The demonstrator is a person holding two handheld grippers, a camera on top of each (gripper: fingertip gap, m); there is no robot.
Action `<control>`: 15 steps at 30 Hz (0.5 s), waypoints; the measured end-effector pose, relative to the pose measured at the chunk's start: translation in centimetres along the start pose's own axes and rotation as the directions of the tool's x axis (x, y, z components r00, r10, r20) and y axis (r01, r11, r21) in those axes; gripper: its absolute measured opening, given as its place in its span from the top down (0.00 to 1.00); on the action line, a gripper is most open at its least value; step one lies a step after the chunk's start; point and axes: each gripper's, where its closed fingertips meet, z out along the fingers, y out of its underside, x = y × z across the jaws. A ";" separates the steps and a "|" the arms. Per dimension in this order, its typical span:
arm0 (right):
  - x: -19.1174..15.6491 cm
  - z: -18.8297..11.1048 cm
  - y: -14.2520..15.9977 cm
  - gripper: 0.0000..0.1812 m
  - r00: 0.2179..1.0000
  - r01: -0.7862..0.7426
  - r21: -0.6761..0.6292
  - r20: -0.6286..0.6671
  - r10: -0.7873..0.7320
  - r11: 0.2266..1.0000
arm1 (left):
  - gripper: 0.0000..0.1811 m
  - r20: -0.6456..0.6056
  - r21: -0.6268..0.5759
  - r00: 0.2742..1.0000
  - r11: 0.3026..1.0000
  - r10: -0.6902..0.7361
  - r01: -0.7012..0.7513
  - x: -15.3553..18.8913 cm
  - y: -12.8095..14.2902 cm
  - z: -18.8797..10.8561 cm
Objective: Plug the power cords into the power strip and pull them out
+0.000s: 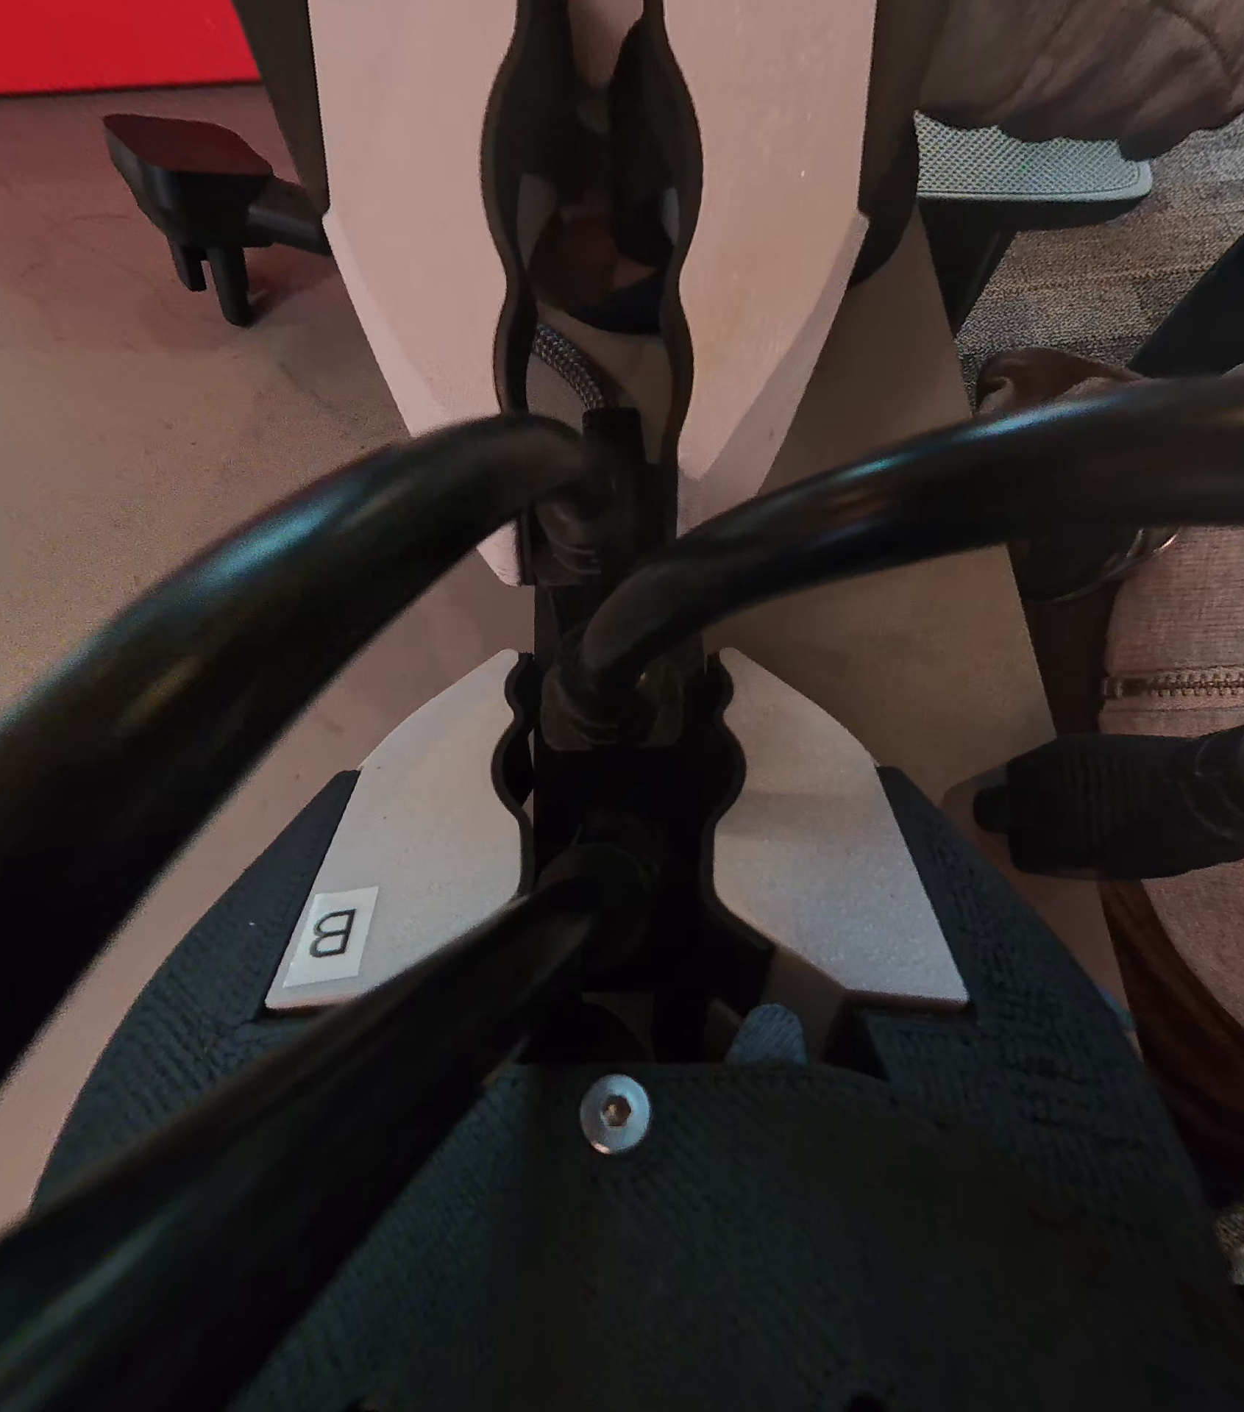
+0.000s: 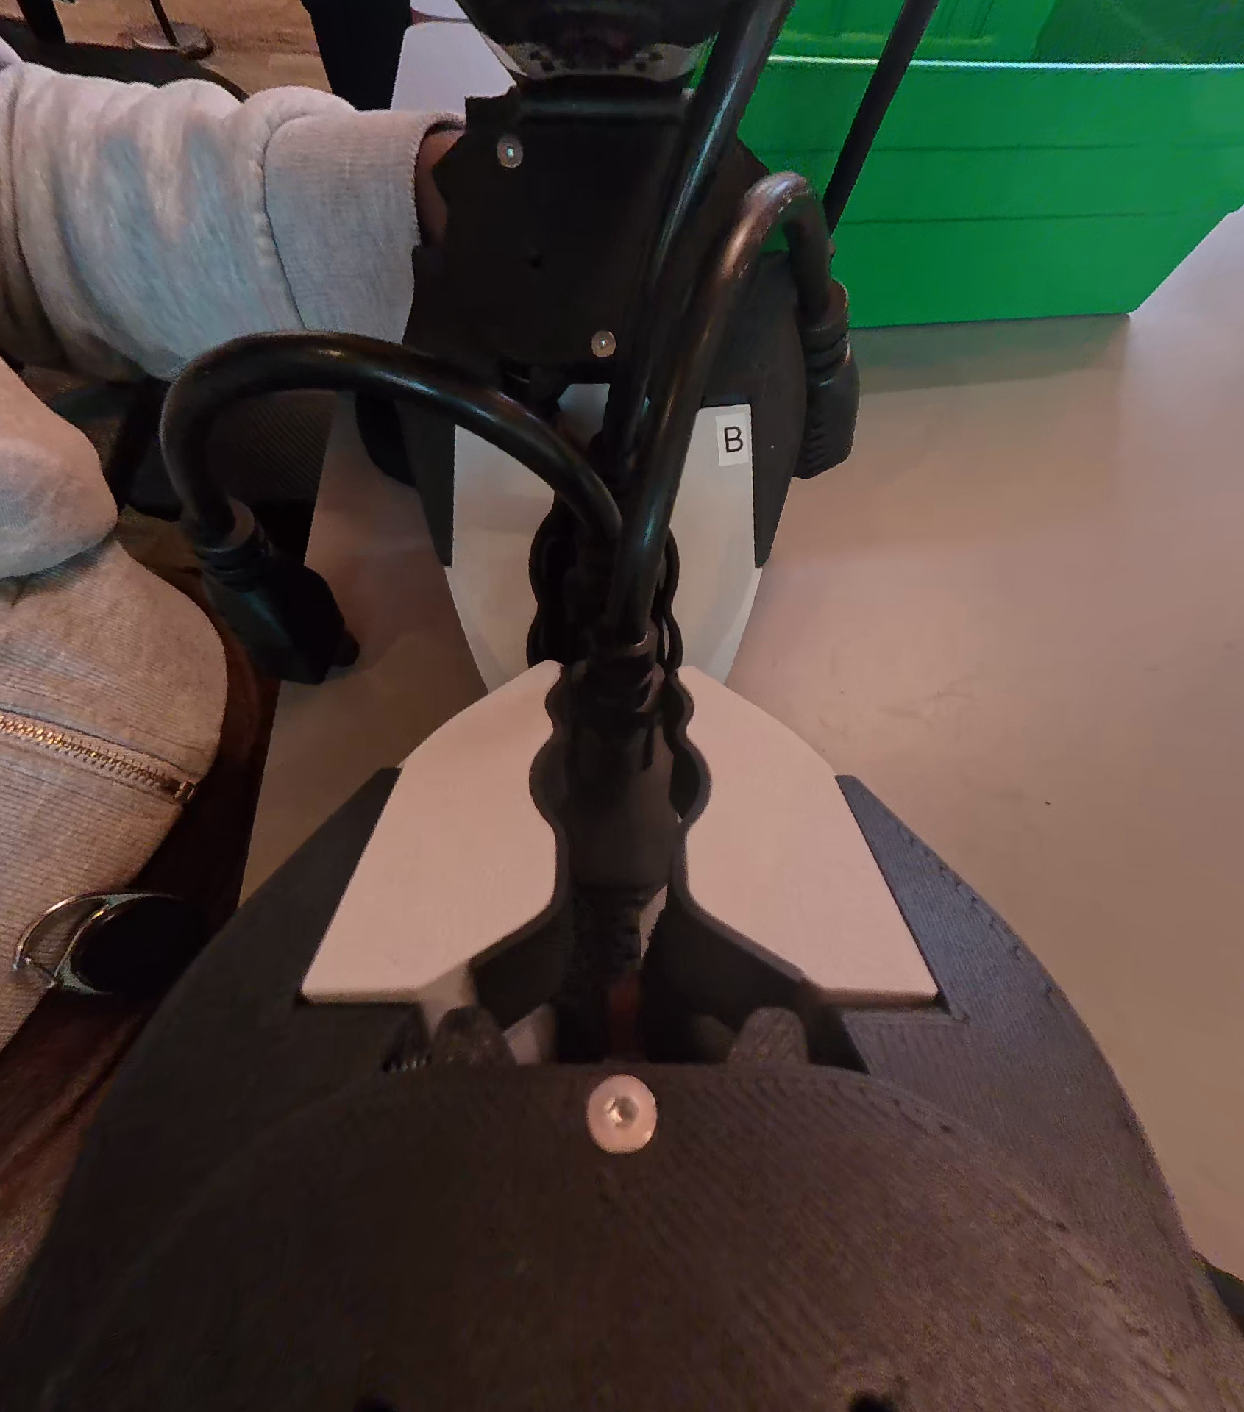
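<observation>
both tongs face each other tip to tip over the pale desk point(image 2: 985, 688). the left tongs point(image 1: 615, 710) are closed on a black power cord point(image 1: 909, 474) near its end, and the right tongs point(image 2: 615, 688) are clamped on another black cord end point(image 2: 615, 825). no power strip is clearly visible. judging by this, the cords are being joined or parted; the next move needs a straight, aligned push or pull. a small white sticker point(image 1: 332, 934) with writing sits on a left finger.
</observation>
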 end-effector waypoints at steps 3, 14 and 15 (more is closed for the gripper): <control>0.0 -0.2 0.1 0.87 1.000 0.014 -0.018 0.000 -0.014 1.000 | 0.76 0.002 0.001 1.000 1.000 0.002 -0.002 0.0 0.0 0.0; 0.0 -0.1 0.0 0.88 1.000 0.024 -0.028 -0.015 -0.025 0.999 | 0.76 0.002 0.000 1.000 1.000 0.002 -0.002 0.0 0.0 0.1; 0.0 -0.2 0.1 0.88 0.999 0.028 -0.032 -0.015 -0.029 0.999 | 0.76 0.003 0.000 1.000 1.000 0.003 -0.003 0.0 0.0 0.1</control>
